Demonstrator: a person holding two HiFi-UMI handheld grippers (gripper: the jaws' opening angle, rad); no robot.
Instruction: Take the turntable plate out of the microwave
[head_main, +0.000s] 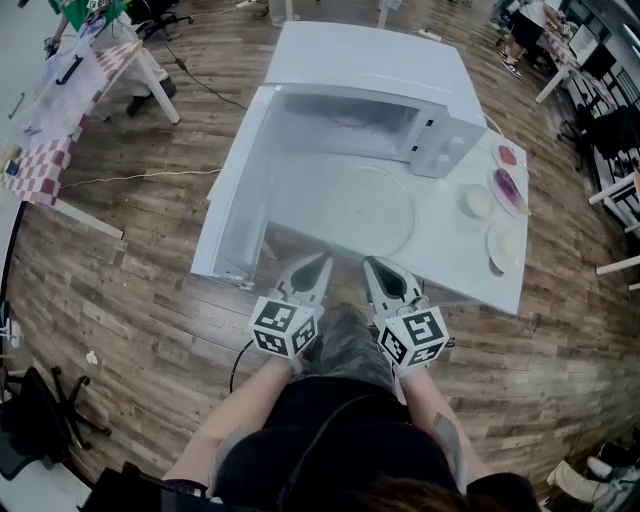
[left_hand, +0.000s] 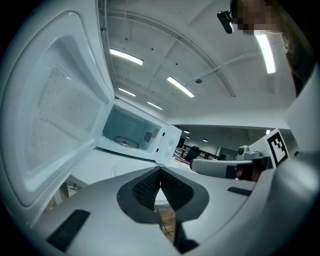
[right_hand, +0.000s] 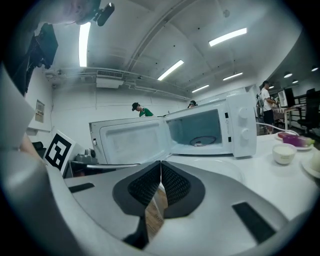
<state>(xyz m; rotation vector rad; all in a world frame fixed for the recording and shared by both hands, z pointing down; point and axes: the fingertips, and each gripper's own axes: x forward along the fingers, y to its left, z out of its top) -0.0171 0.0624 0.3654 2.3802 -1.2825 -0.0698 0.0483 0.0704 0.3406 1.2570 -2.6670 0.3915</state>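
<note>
Turntable plate (head_main: 365, 210), clear glass, lies flat on the white counter (head_main: 470, 275) just in front of the open microwave (head_main: 370, 100), whose door (head_main: 235, 190) stands out at the left. Left tool (head_main: 320, 262) and right tool (head_main: 372, 264) hover side by side at the counter's near edge, each with jaws pressed together on nothing.

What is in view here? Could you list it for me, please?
microwave: one, white, door open, on table.
turntable plate: one, clear, on table before microwave.
ring: one, dark, inside microwave.
dishes: four, mostly white, table's right end.
table: one, white, centre.
checked table: one, red-white, far left.
left gripper: one, grey, shut, empty, before table's front edge.
right gripper: one, grey, shut, empty, beside it.
</note>
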